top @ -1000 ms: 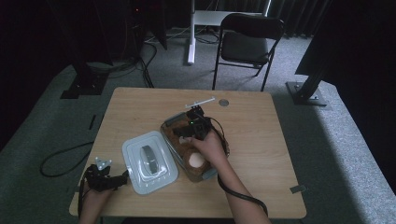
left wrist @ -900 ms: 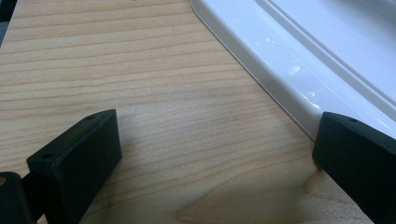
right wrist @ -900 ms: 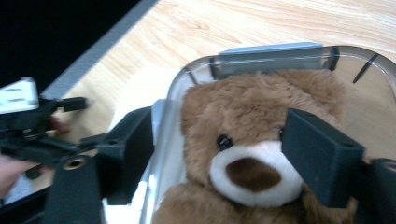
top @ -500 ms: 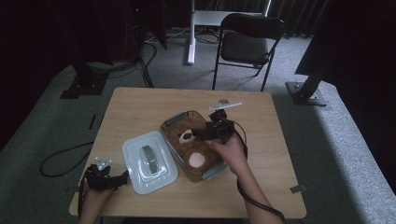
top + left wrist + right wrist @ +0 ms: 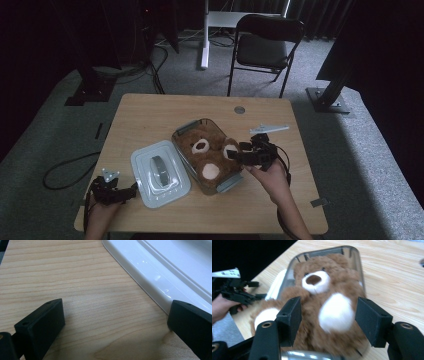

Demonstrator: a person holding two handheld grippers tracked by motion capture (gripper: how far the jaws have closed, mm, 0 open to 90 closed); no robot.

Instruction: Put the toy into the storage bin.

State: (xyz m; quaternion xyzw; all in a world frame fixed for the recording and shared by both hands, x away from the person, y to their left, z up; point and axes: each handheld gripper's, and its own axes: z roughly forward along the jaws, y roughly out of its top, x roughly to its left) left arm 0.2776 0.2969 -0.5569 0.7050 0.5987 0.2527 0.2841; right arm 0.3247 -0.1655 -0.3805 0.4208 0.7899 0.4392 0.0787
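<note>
A brown teddy bear (image 5: pixel 210 155) with white muzzle and paws lies face up in a clear container (image 5: pixel 182 131) at the table's middle. The container's white lid (image 5: pixel 160 172) lies flat to its left. My right gripper (image 5: pixel 239 156) is at the container's right side and points at the bear. Its jaws have just been closing but stand apart. In the right gripper view a white paw of the bear (image 5: pixel 335 312) shows between them, untouched by the pads. My left gripper (image 5: pixel 131 189) rests open by the lid's near left corner, one jaw at the lid's edge (image 5: pixel 155 290).
A black chair (image 5: pixel 267 47) stands beyond the far table edge. A small round grommet (image 5: pixel 239 109) sits in the tabletop near the far side. Bare wood lies right of the container and along the far half. The other hand with its gripper (image 5: pixel 237 293) shows past the bear.
My right gripper has travelled from above the container's far part to the right and nearer, to the container's right side, and its jaws stand narrower. The left hand has kept still.
</note>
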